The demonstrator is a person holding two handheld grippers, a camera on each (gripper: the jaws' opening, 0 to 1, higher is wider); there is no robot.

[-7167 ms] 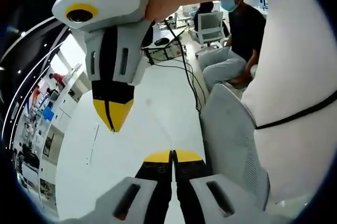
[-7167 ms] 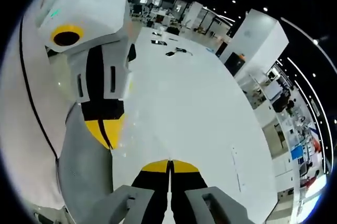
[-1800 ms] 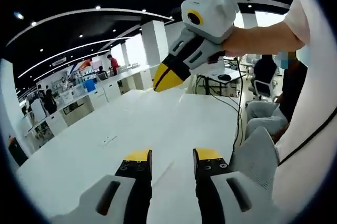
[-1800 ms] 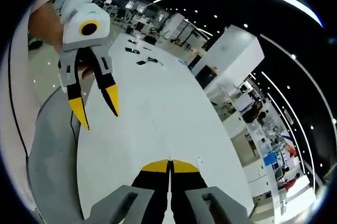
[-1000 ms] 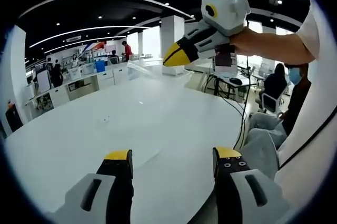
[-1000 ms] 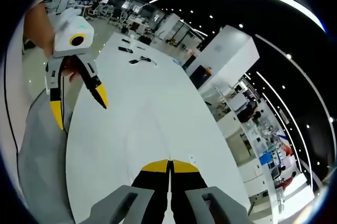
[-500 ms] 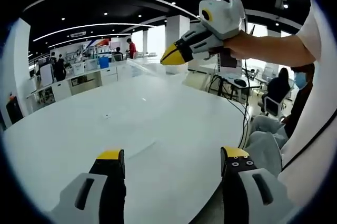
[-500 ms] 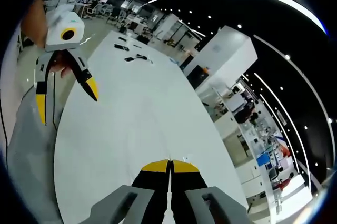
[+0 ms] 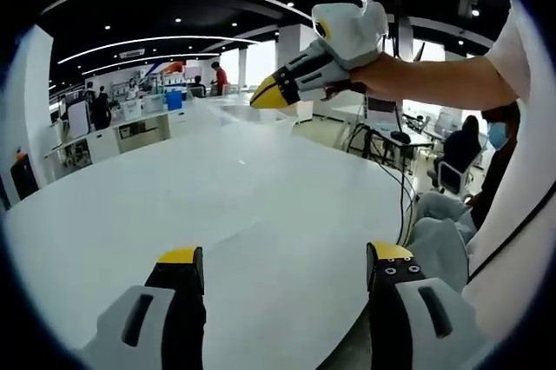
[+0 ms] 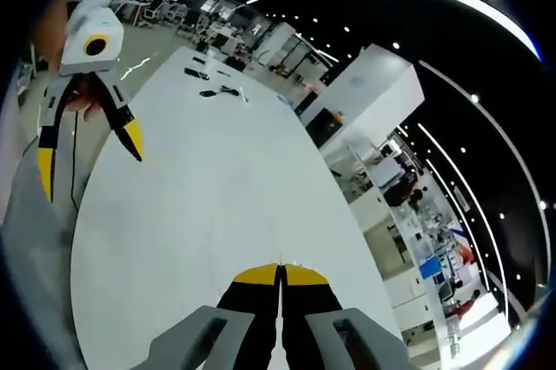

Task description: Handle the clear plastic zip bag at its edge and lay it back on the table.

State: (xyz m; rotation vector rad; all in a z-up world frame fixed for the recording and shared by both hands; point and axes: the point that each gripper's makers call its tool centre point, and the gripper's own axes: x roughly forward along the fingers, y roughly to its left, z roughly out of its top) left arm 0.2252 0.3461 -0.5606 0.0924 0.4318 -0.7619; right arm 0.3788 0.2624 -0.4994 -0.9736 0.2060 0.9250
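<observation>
Clear plastic zip bag [image 9: 228, 111] is rly hard to spot tbh. In the left gripper view it's just a faint glassy film hanging off the tips of the right tool [image 9: 263, 97], up in the air over the far side of the desk [image 9: 174, 205], not touching it afaict.

Right tool's jaws are pressed fully together, and in the right gripper view [image 10: 280, 273] there's a tiny pale sliver right at the tips. So imo it's pinching the bag by its edge, which makes sense: an edge pinch lets the rest hang flat so it can be laid down w/o crumpling.

Left tool [image 9: 285, 255] is spread wide w/ nothing between the jaws. It sits low near the desk's near edge, and from the right gripper view [image 10: 87, 157] it's off by the desk's left edge, well apart from the right one. Prob just parked out of the way.

Desk under the bag is bare white. There's some cables and small stuff [image 10: 217, 92] at the far end, well clear. Lay-down isn't done yet imo.
</observation>
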